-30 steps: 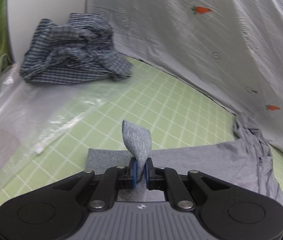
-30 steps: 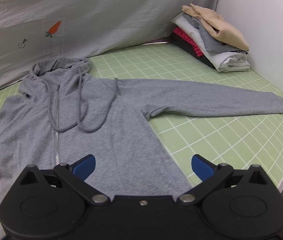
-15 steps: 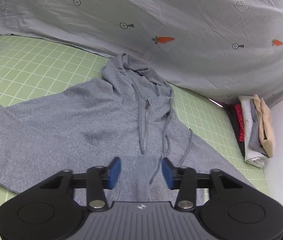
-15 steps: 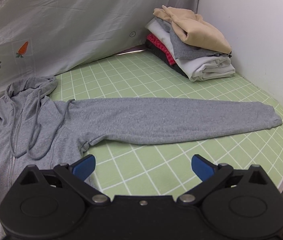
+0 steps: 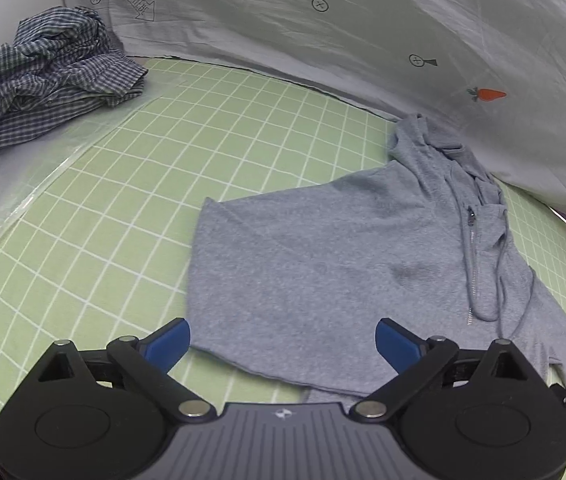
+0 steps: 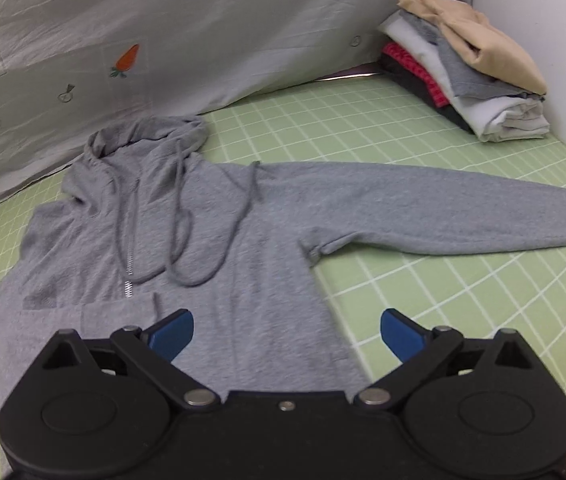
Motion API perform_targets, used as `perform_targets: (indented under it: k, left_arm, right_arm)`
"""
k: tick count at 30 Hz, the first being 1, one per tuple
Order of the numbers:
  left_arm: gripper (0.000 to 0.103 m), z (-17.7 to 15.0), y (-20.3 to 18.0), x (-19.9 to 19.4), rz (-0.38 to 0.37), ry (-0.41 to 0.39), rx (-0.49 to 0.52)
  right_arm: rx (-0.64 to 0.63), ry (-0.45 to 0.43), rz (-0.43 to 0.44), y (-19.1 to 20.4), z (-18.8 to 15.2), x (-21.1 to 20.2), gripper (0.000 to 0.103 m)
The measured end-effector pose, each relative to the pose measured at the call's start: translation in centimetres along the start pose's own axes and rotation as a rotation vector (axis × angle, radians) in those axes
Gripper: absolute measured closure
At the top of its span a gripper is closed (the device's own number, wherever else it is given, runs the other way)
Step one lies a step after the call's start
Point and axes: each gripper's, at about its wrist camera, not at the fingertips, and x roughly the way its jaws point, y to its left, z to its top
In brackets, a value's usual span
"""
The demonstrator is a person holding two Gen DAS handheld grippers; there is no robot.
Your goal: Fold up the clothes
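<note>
I am looking at one grey hoodie, one crumpled checked shirt and one stack of folded clothes, with two grippers of mine over them. My left gripper is hanging with its fingers spread wide after just opening, and nothing is sitting between them; the hoodie's folded-in side is lying just ahead of and between the two blue tips. My right gripper is also standing released, its fingers having just eased in slightly, with the hoodie's hem below and ahead of them. The hoodie is lying flat on the green gridded worktop, zip up, hood toward the grey printed sheet, drawstrings looping over the chest, and one sleeve stretching out far to the right of my right fingers. The other sleeve is looking folded across the lower front, though my gripper bodies are hiding its end. The shirt is lying far to the left ahead of my left fingers, partly cut off by the edge of the view. The number of garments in the stack is hard to count.
</note>
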Motion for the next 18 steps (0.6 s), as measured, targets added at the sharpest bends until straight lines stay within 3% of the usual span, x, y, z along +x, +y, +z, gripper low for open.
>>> perform_targets:
  k: [3,8,12,16,18]
  left_arm:
    - [0.004,0.1,2.1,0.2,-0.010,0.025,0.007]
    - [0.004,0.3,4.4,0.7,-0.016,0.042,-0.001]
    - [0.004,0.4,4.7,0.9,-0.028,0.041,-0.015]
    - [0.004,0.5,3.8,0.7,-0.032,0.028,-0.030]
    - [0.004,0.6,3.2,0.6,-0.030,0.017,-0.037]
  right_arm:
    - [-0.050,0.032,0.063,3.4,-0.9,0.7,0.020]
    - [-0.166,0.081,0.085,7.4,-2.9,2.5,0.046]
    - [-0.165,0.127,0.111,7.9,-3.3,3.8,0.061]
    - [-0.212,0.150,0.166,8.1,-3.0,4.4,0.088]
    - [-0.226,0.150,0.230,8.0,-2.3,4.2,0.090]
